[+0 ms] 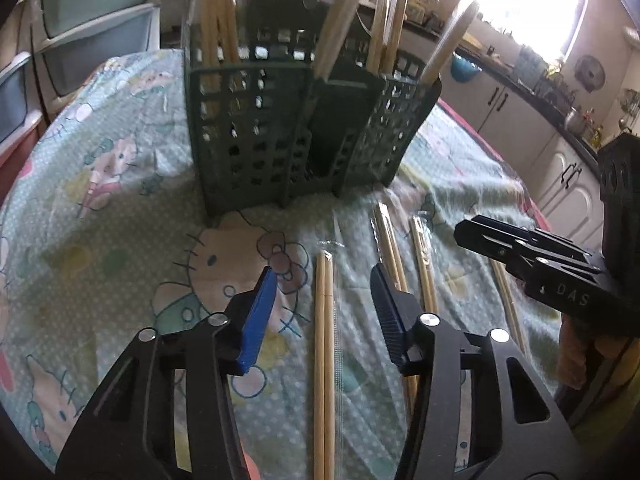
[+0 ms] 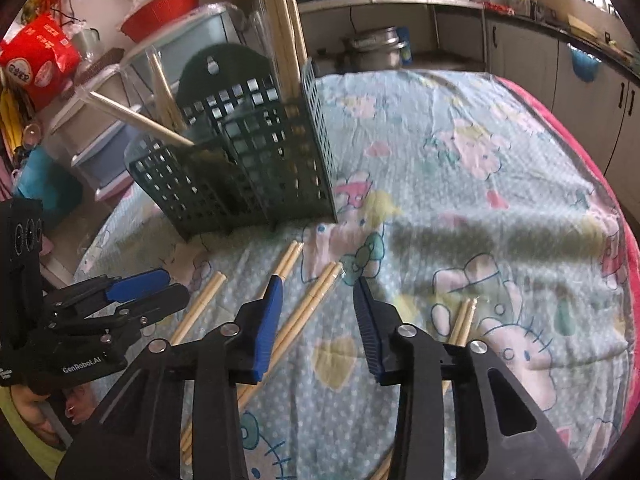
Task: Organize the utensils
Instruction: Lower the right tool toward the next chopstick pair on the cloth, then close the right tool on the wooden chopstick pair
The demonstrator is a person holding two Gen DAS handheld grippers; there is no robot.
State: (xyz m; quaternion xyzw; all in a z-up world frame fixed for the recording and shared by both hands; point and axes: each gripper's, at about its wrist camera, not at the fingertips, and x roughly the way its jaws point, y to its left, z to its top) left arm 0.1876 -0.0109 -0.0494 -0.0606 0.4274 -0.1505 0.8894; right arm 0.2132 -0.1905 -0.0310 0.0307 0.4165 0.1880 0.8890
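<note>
Left tongs [image 1: 324, 276] hang over a wrapped chopstick pair [image 1: 324, 360] lying flat on the cartoon-print cloth [image 1: 120, 200] that covers the surface. Jaws partly open, one pad either side of the pair, not touching it; nothing held. The pair's long axis runs near to far, in line with the tongs' pointing direction, so the jaws straddle it crosswise. Judgement: a squeeze and a short drop is all this grasp needs.

Right tongs [image 2: 318, 280] also half open and empty, above a second wrapped pair [image 2: 316, 300] that lies on a diagonal, far end up right, passing under the left pad rather than centred in the gap.

More pairs lie loose on the cloth to either side. Green slotted utensil holder [image 1: 280, 120] stands upright at the far side, just beyond the loose pairs, several chopsticks already standing in its compartments. Left tongs look better lined up on their pair; right tongs probably need a small turn first.
</note>
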